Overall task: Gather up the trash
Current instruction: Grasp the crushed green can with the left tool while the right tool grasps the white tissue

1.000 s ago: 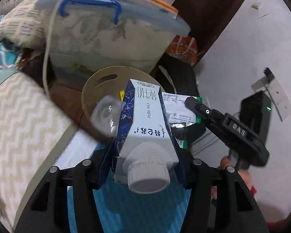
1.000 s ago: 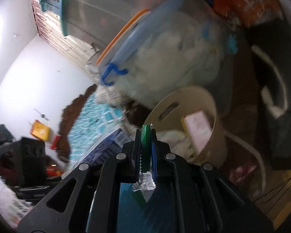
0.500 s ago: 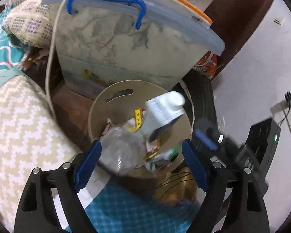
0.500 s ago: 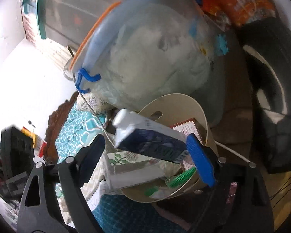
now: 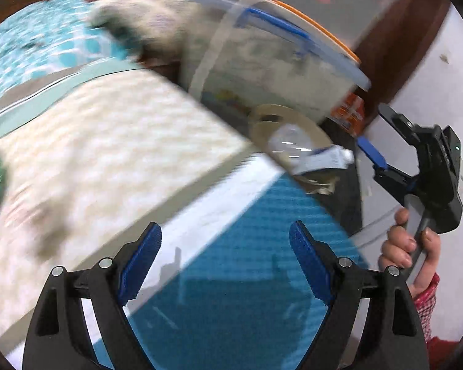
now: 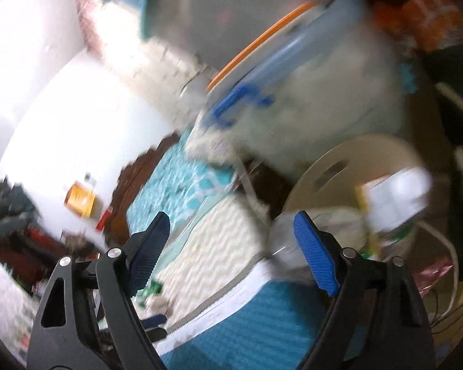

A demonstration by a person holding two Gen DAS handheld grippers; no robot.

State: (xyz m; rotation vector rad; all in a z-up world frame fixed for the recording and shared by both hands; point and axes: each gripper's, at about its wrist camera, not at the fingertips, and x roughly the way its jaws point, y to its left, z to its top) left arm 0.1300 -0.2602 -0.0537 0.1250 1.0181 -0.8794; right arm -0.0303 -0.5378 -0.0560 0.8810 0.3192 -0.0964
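Blue pads on left gripper (image 5: 225,257) spread, nothing between | right gripper (image 6: 231,249) spread too, closing slightly, empty | milk carton (image 5: 322,159) lies across the full beige bin (image 5: 264,129), past the bed corner | risk: overfilled bin lets the carton slide off the rim.

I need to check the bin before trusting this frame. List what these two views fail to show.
- Left wrist view: motion blur smears the milk carton print; the bed edge hides the lower part of the trash bin.
- Right wrist view: the right gripper finger covers part of the bin's contents; blur makes the green scrap on the bed unidentifiable.
- The storage box contents are unreadable in both.
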